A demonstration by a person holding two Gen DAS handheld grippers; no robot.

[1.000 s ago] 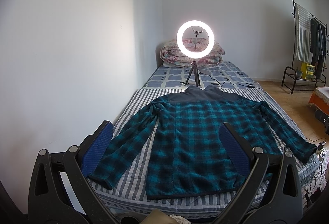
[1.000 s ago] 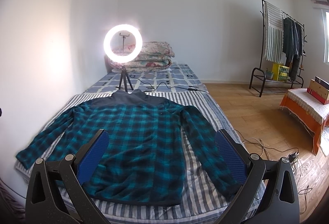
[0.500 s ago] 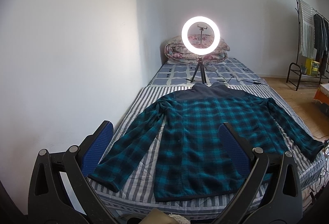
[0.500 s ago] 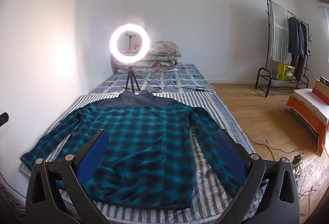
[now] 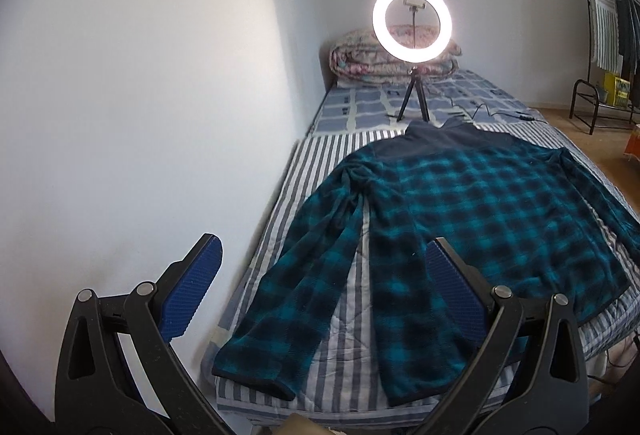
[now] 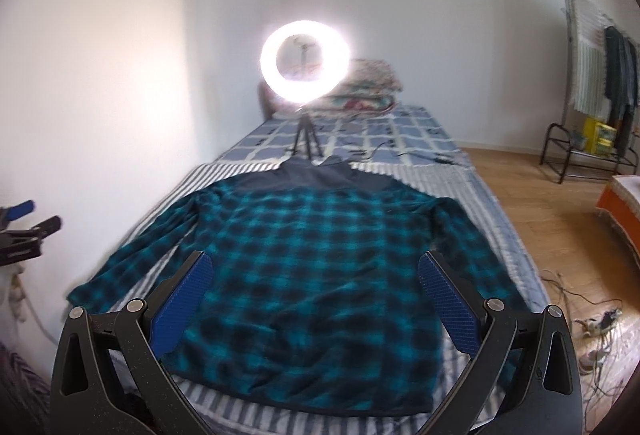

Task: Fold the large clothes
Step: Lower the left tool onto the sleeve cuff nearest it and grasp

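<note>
1. Teal-and-black checked fleece jacket point(image 5: 472, 235) point(image 6: 304, 259) is lying flat and spread out on the near half of the bed point(image 5: 320, 163) point(image 6: 492, 211), its dark collar pointing to the far end and its hem toward the near edge.
2. Both sleeves are stretching outward and toward the near corners; the left sleeve point(image 5: 296, 283) is ending in a dark cuff close to the near left corner of the striped bedcover point(image 5: 344, 319).
3. The left gripper point(image 5: 320, 295) is hovering over the near left part of the bed, above the left sleeve, with its jaws standing wide apart and holding nothing.
4. The right gripper point(image 6: 316, 303) is hanging over the lower middle of the jacket, its jaws also spread wide and gripping nothing; this view is looking slightly blurred.
5. In the right wrist view the left gripper is showing at the far left edge, well apart from the right one.
6. A glowing ring light point(image 5: 412, 23) point(image 6: 305, 62) on a small tripod is standing on the far half of the bed, just beyond the collar.
7. Folded quilts point(image 5: 360, 55) point(image 6: 372, 91) are sitting stacked at the far end, behind the ring light.
8. A clothes rack point(image 5: 612, 35) point(image 6: 592, 83) is standing on the wooden floor at the far right.
</note>
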